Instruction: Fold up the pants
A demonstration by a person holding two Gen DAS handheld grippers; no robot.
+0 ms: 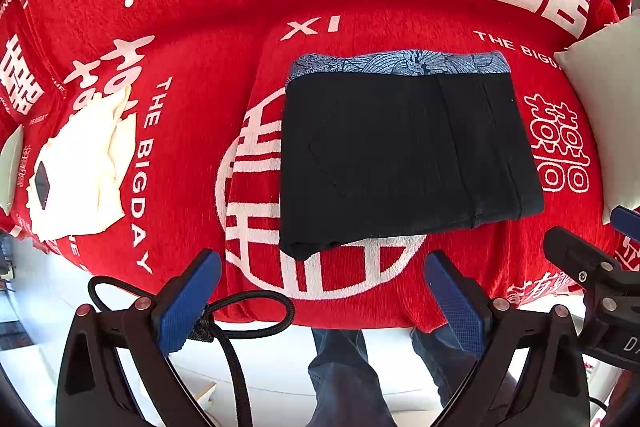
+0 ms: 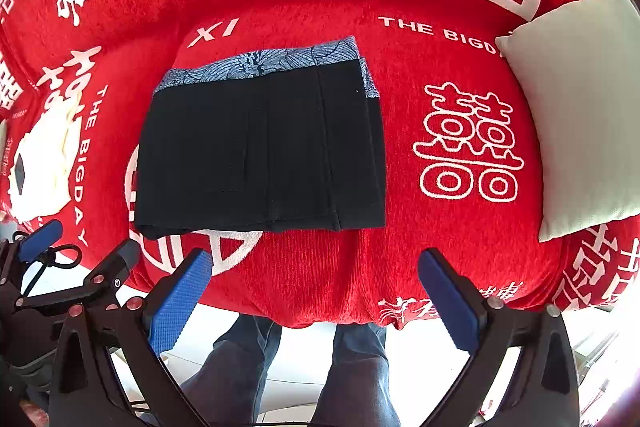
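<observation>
The pants (image 1: 404, 155) lie folded into a compact dark rectangle at centre frame on the red blanket (image 1: 208, 39), which carries white characters and lettering; a blue patterned band (image 1: 400, 63) shows along the upper edge of the fold. The left gripper (image 1: 322, 301) sits at the bottom of its own view with jaws spread wide and nothing between the blue pads (image 1: 188, 307); it is released and clear of the pants, over the near edge of the blanket. The right gripper (image 2: 314, 301) is likewise released, jaws apart and empty, at the bottom of the right wrist view, with the pants (image 2: 260, 147) left of centre above it. The right wrist view alone shows the blue band (image 2: 264, 61) turning down the right side of the fold, and shows the pale cushion (image 2: 580, 107) in full at the right of the frame; the left wrist view catches only the cushion's edge (image 1: 604, 99) at far right. The left wrist view gives the fuller look at the crumpled white cloth (image 1: 84, 163) at middle left, with a dark diamond patch, and a looped black cable (image 1: 248, 311) beside the left pad. Each view catches the other gripper at its margin. The person's legs in blue jeans (image 2: 352, 367) appear below the blanket edge in both views.
</observation>
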